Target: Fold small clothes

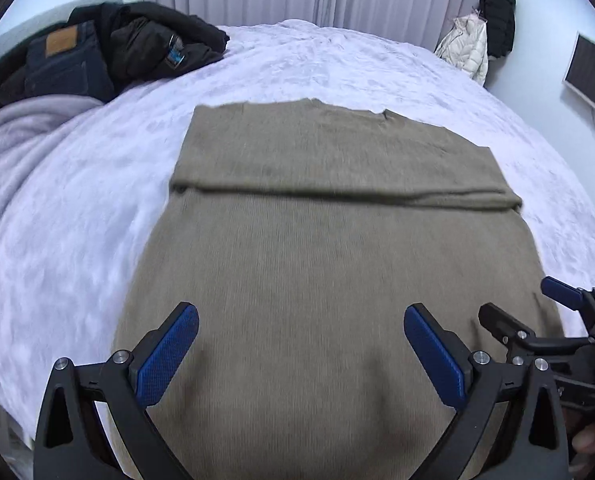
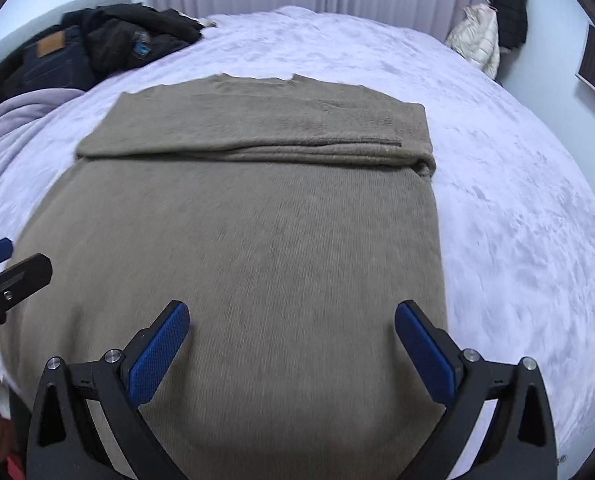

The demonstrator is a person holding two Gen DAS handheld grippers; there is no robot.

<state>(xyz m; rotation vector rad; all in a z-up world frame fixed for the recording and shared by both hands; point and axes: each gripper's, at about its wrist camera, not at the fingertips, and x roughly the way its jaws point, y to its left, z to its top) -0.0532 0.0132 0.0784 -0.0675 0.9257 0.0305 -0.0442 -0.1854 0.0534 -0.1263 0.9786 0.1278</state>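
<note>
An olive-brown knit sweater (image 1: 317, 264) lies flat on the bed, with its sleeves folded across its upper part into a band; it also shows in the right wrist view (image 2: 281, 240). My left gripper (image 1: 301, 320) is open and empty over the near left part of the sweater. My right gripper (image 2: 291, 316) is open and empty over the near right part. The right gripper also shows at the right edge of the left wrist view (image 1: 525, 308). The left gripper shows at the left edge of the right wrist view (image 2: 13, 264).
The bed has a fluffy lavender-white cover (image 1: 97, 200). A pile of dark clothes and jeans (image 1: 109, 48) lies at the far left corner. A lilac blanket (image 1: 17, 136) is bunched at the left. Jackets (image 1: 485, 28) hang at the far right by a wall screen (image 1: 593, 72).
</note>
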